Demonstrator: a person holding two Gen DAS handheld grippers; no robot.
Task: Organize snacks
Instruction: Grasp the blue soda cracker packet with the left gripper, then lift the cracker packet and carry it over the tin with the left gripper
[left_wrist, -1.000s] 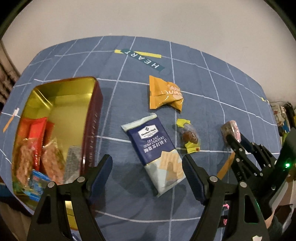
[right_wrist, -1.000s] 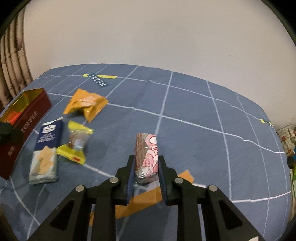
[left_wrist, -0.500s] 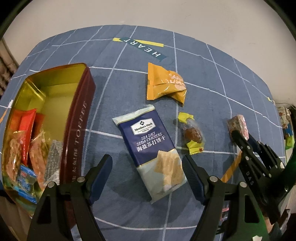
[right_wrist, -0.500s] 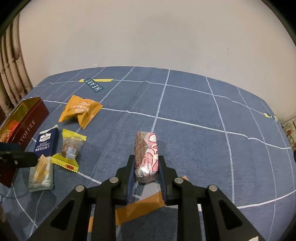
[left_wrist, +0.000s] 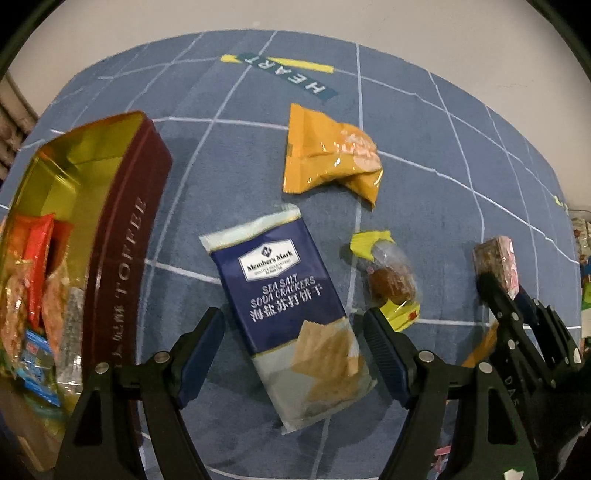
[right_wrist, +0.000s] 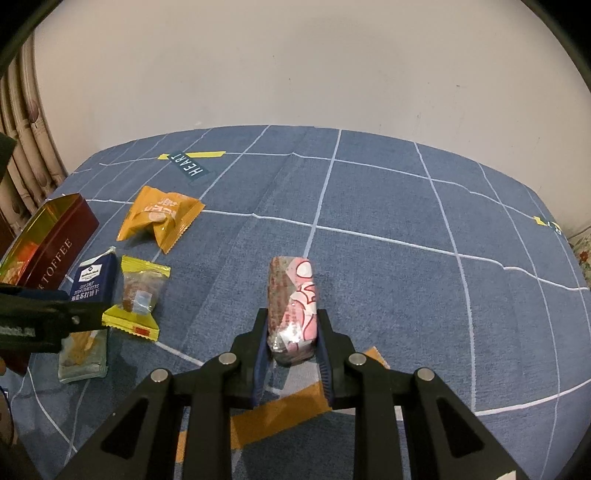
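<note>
My left gripper (left_wrist: 293, 332) hangs open over a blue sea salt cracker pack (left_wrist: 286, 306), its fingers either side of the pack's lower half and apart from it. My right gripper (right_wrist: 291, 325) is shut on a pink wrapped snack (right_wrist: 293, 299), held above the blue cloth; that snack (left_wrist: 496, 258) also shows at the right of the left wrist view. A dark red toffee tin (left_wrist: 122, 236) with a gold inside holds several snack packets at the left. An orange packet (left_wrist: 328, 158) and a yellow-ended candy (left_wrist: 388, 277) lie beside the crackers.
A blue cloth with white grid lines (right_wrist: 388, 206) covers the surface up to a white wall. A teal HEART label (left_wrist: 291, 74) lies at the far side. A curtain (right_wrist: 22, 122) hangs at the left. An orange strip (right_wrist: 280, 410) sits under my right gripper.
My left gripper has come down closer to the cracker pack, which now looks larger between its fingers. The right gripper keeps the pink snack in about the same place.
</note>
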